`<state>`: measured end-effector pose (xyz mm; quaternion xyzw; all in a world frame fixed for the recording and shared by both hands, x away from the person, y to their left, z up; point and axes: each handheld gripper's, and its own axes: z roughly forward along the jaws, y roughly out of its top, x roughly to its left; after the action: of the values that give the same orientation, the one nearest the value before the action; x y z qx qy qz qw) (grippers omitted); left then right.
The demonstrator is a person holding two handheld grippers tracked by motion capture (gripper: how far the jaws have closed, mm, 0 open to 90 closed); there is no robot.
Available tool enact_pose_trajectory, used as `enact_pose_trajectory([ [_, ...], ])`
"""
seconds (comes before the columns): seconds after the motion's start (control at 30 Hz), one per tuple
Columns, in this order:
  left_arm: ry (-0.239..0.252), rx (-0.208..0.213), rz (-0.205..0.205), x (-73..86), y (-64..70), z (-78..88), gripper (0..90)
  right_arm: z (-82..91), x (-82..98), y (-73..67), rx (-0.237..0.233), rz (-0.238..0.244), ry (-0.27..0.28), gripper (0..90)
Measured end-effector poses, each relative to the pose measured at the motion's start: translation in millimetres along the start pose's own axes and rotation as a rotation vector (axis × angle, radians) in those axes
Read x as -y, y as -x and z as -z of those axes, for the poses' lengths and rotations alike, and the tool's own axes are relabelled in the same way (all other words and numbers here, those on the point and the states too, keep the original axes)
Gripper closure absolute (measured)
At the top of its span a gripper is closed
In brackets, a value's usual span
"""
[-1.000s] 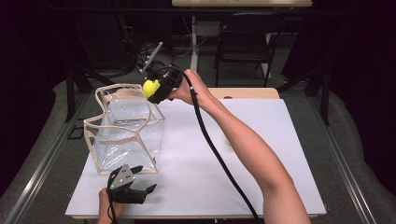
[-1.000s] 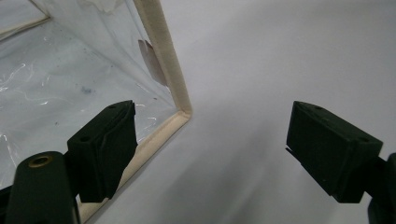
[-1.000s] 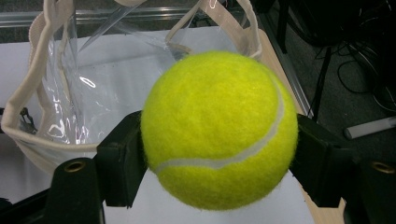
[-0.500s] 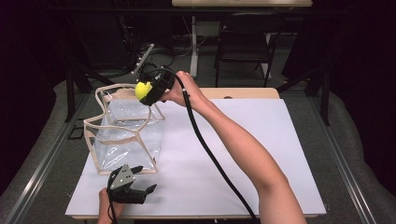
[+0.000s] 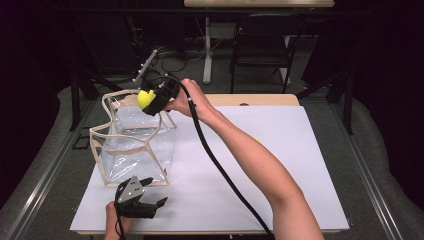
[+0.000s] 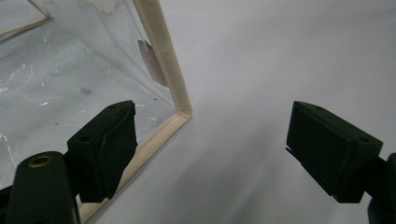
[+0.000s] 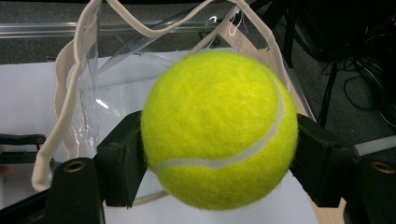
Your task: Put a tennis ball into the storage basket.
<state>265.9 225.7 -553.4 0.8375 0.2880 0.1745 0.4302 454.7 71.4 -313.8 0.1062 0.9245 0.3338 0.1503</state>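
Above the far rim of the clear bag [image 5: 132, 145], right hand-held gripper [image 5: 150, 100] clenched on a yellow tennis ball [image 5: 145, 99], ball pinched at its sides between both black jaws and held clear of the bag's cream-edged opening. Seen in the right gripper view: tennis ball [image 7: 219, 128] squarely between the jaws, white seam curving across its lower front and up its right side; clear bag [image 7: 93, 93] open just beyond and below it. No brand or writing readable on ball or bag. Round ball, so no long axis to tell. Near the front edge of the white tabletop [image 5: 280, 165], left hand-held gripper [image 5: 152, 195] resting released, jaws spread wide, just beside the bag's near corner. In the left gripper view, one jaw overlapping the bag's cream corner binding [image 6: 166, 84], other jaw over bare tabletop [image 6: 261, 70].
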Motion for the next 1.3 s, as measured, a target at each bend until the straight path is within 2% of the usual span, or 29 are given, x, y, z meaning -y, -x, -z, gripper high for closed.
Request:
enact_pose_trajectory([
  [0.7,0.001,-0.001,0.003,0.0,-0.3,0.5,16.2,-13.3,-6.5,-12.5,-0.016,-0.005,0.024,27.0],
  [1.3,0.002,-0.003,0.001,-0.1,-0.6,1.1,16.2,-30.2,1.1,-22.4,-0.044,-0.017,0.021,26.9],
])
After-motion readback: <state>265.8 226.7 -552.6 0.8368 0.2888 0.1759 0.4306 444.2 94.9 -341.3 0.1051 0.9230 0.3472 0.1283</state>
